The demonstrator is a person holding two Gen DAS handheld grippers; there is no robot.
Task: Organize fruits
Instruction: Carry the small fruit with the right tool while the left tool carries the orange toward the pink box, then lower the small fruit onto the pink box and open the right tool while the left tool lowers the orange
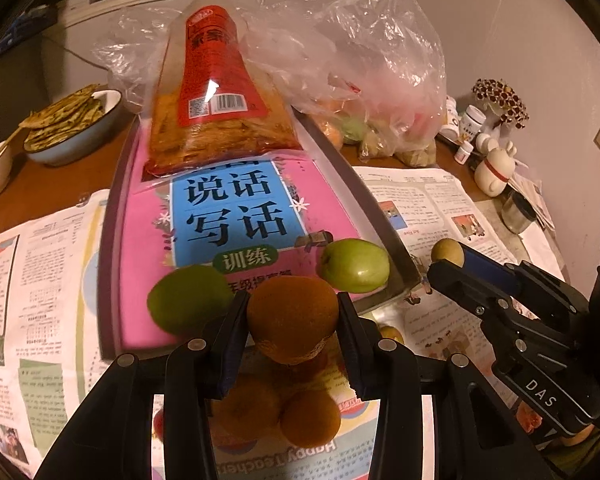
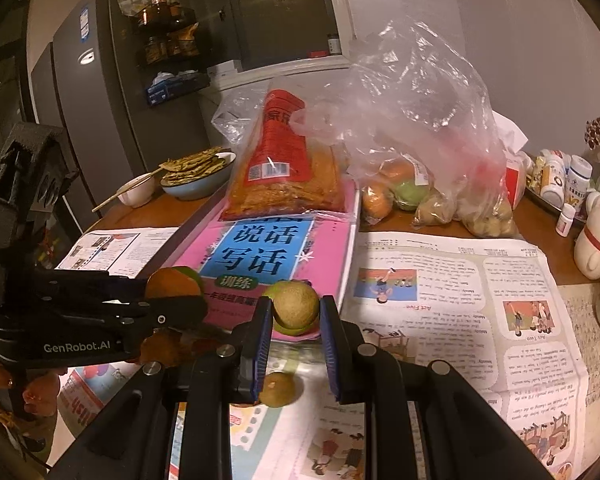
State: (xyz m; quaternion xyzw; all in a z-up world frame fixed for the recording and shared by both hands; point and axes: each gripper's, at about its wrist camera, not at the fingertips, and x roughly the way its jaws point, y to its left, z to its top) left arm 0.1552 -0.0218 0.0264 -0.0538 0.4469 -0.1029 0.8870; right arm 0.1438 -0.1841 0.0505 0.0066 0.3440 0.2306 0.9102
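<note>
My left gripper (image 1: 294,320) is shut on a brown kiwi (image 1: 292,316) and holds it above the near edge of a grey tray (image 1: 384,216) lined with a pink book (image 1: 140,264). Two green fruits (image 1: 354,265) (image 1: 188,298) lie on the book near that edge. My right gripper (image 2: 294,312) is shut on a small tan round fruit (image 2: 296,304), just before the tray's near right corner; it shows in the left wrist view (image 1: 446,250) too. Orange fruits (image 1: 310,418) lie on the newspaper below the left gripper. A small brownish fruit (image 2: 278,389) lies below the right gripper.
A snack packet (image 1: 216,120) rests on the tray's far end. A clear plastic bag with more fruit (image 2: 416,184) lies behind on the right. A blue bowl of flatbread (image 1: 72,128) stands far left. Bottles and a white figurine (image 2: 598,236) stand at the right.
</note>
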